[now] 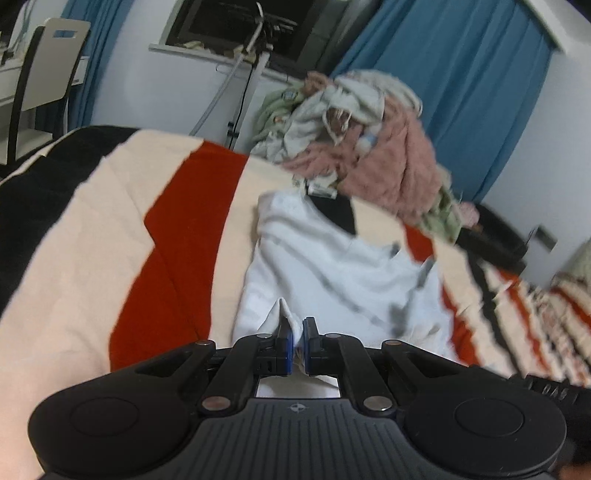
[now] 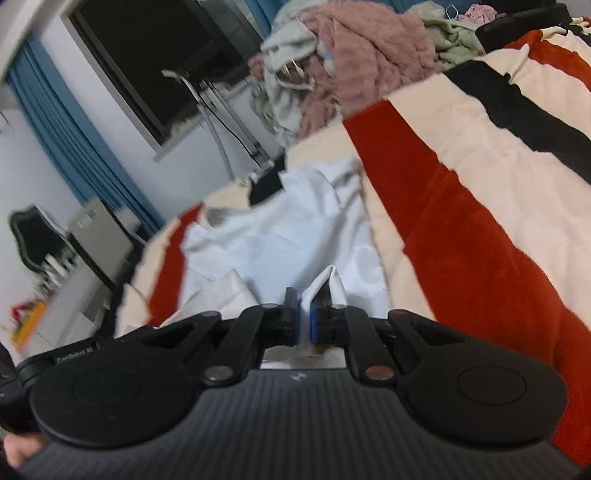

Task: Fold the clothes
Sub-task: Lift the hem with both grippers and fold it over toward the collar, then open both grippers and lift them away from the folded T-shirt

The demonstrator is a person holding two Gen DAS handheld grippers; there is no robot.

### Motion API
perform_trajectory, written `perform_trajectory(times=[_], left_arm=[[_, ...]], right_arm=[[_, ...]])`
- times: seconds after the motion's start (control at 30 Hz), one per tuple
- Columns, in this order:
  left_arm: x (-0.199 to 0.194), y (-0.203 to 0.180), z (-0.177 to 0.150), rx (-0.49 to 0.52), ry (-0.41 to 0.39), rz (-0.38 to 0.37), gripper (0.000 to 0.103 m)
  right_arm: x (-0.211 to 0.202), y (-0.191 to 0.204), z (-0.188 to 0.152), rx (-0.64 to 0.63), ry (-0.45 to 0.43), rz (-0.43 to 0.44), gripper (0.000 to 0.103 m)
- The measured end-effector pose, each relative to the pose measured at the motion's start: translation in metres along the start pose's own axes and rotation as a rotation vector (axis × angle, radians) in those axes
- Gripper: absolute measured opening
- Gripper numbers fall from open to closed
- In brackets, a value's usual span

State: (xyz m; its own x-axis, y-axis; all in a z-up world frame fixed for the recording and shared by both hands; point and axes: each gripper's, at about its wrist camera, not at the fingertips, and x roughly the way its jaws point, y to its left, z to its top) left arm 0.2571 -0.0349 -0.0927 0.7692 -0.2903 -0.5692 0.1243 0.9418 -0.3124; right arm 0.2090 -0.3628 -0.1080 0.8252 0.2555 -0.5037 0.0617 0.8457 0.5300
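Two grippers are in view, one per camera: the left gripper [image 1: 298, 326] and the right gripper [image 2: 303, 301], each with two black fingers tipped by blue pads. One white garment [image 1: 332, 273] lies spread on one striped blanket [image 1: 110, 221] of cream, red and black bands. One heap of unfolded clothes [image 1: 354, 136] sits at the far edge; the pieces in it are too tangled to count. Farther off stand two blue curtains [image 1: 461, 85], one dark window [image 1: 251, 22], and one white chair [image 1: 48, 74] at far left.
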Motion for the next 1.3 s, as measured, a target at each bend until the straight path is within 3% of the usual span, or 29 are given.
perform_trajectory(times=[0.2, 0.23, 0.27, 0.3, 0.33, 0.37, 0.43, 0.5, 0.7, 1.07, 1.3], left_arm=[[0.011, -0.002, -0.007, 0.063, 0.025, 0.044, 0.013], [0.007, -0.003, -0.006, 0.070, 0.016, 0.060, 0.018], [0.002, -0.004, -0.005, 0.074, 0.005, 0.081, 0.035], [-0.004, -0.005, -0.003, 0.078, -0.006, 0.102, 0.050], [-0.010, -0.006, -0.002, 0.078, -0.024, 0.118, 0.055], [-0.017, -0.007, -0.001, 0.079, -0.037, 0.124, 0.061], [-0.036, -0.011, 0.003, 0.092, -0.057, 0.126, 0.068], [-0.056, -0.018, 0.004, 0.111, -0.092, 0.137, 0.085], [-0.117, -0.039, -0.001, 0.178, -0.167, 0.151, 0.099], [-0.205, -0.065, -0.047, 0.243, -0.191, 0.140, 0.100], [-0.243, -0.080, -0.069, 0.306, -0.272, 0.133, 0.101]], right_arm=[[0.010, 0.003, -0.006, -0.051, 0.042, -0.048, 0.012], [0.008, 0.005, -0.005, -0.061, 0.042, -0.048, 0.019], [0.005, 0.007, -0.005, -0.074, 0.042, -0.044, 0.036], [0.001, 0.009, -0.004, -0.087, 0.038, -0.036, 0.046], [-0.004, 0.012, -0.003, -0.095, 0.024, -0.030, 0.064], [-0.011, 0.015, -0.003, -0.102, 0.007, -0.025, 0.075], [-0.024, 0.023, -0.002, -0.128, -0.027, -0.026, 0.075], [-0.041, 0.033, -0.002, -0.175, -0.065, -0.041, 0.075], [-0.097, 0.057, -0.013, -0.283, -0.175, -0.084, 0.075], [-0.180, 0.073, -0.058, -0.338, -0.268, -0.095, 0.075], [-0.202, 0.080, -0.067, -0.383, -0.322, -0.103, 0.075]])
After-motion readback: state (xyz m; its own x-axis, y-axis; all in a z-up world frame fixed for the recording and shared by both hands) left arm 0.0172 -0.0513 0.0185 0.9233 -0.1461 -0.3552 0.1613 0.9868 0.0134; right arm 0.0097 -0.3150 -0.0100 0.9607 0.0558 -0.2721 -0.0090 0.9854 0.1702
